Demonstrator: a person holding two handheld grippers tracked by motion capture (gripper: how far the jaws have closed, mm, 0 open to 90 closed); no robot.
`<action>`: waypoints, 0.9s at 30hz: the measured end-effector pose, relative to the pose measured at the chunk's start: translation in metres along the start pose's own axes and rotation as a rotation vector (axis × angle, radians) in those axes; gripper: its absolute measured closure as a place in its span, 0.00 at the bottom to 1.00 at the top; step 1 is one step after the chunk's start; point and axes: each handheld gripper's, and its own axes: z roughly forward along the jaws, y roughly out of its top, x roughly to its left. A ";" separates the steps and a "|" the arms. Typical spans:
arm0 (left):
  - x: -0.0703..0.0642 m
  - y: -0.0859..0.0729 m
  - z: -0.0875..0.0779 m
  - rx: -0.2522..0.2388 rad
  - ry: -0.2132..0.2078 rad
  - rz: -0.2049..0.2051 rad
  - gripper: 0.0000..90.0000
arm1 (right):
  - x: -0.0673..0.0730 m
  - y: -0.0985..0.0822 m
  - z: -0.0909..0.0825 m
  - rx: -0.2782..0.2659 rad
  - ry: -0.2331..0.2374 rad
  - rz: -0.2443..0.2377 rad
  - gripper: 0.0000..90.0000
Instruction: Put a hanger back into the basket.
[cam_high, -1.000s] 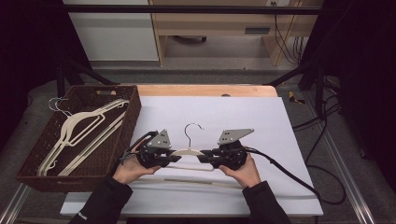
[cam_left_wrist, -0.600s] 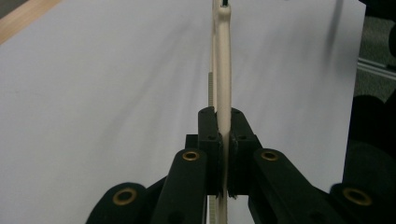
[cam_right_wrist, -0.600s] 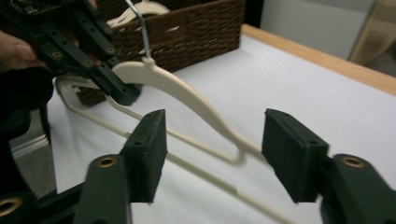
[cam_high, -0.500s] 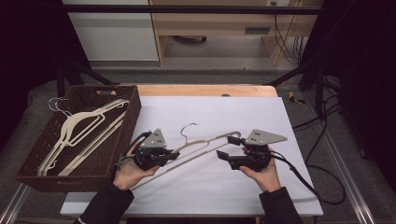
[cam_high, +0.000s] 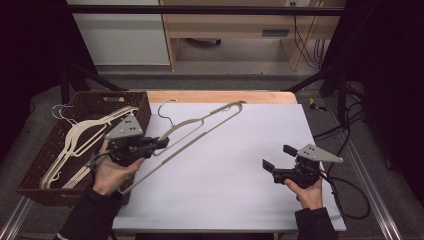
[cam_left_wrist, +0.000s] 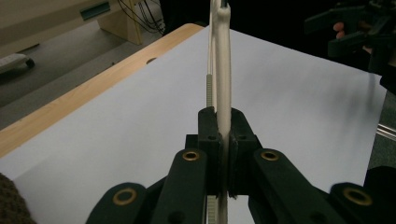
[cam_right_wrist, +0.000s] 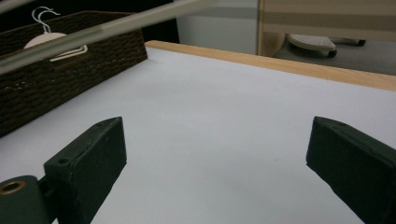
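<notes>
A: Item one, the left tongs. Position and state?

B: Recorded at the left of the high view, just beside the brown woven basket. The left hand is wrapped around the body from below, the forearm entering from the lower left of the frame and the grey plate turned upward. The jaws are directed toward the right of the frame and are pressed together on the cream hanger. In the left gripper view the hanger's flat arm is seen pinched edge-on between the two pads, running straight up to the top of the frame.

A: Item two, the hanger. Location?

B: Held raised over the white bench, slanting from the lower left up to the upper middle of the high view, its wire hook near the basket's right wall. In the right gripper view it is seen as a blurred bar across the upper left corner.

A: Item three, the right tongs.

B: Entered at the lower right of the high view, well apart from the hanger. The right hand grips the body from beneath, the wrist rising from the bottom edge, the jaws pointed to the left. The jaws have just been opening and are spread wide; nothing lies between them, as the right gripper view confirms over bare bench.

A: Item four, basket contents?

B: Further cream hangers, lying stacked within it.
</notes>
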 end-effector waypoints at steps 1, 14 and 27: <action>0.003 0.002 -0.006 -0.003 0.004 0.001 0.96 | -0.001 -0.001 0.000 -0.001 -0.008 0.000 0.06; 0.064 -0.002 -0.071 -0.031 0.114 -0.021 0.96 | -0.006 -0.003 -0.005 0.001 -0.034 0.004 0.03; 0.121 -0.038 -0.107 0.029 0.206 -0.087 0.96 | -0.007 -0.004 -0.004 0.006 -0.030 0.002 0.03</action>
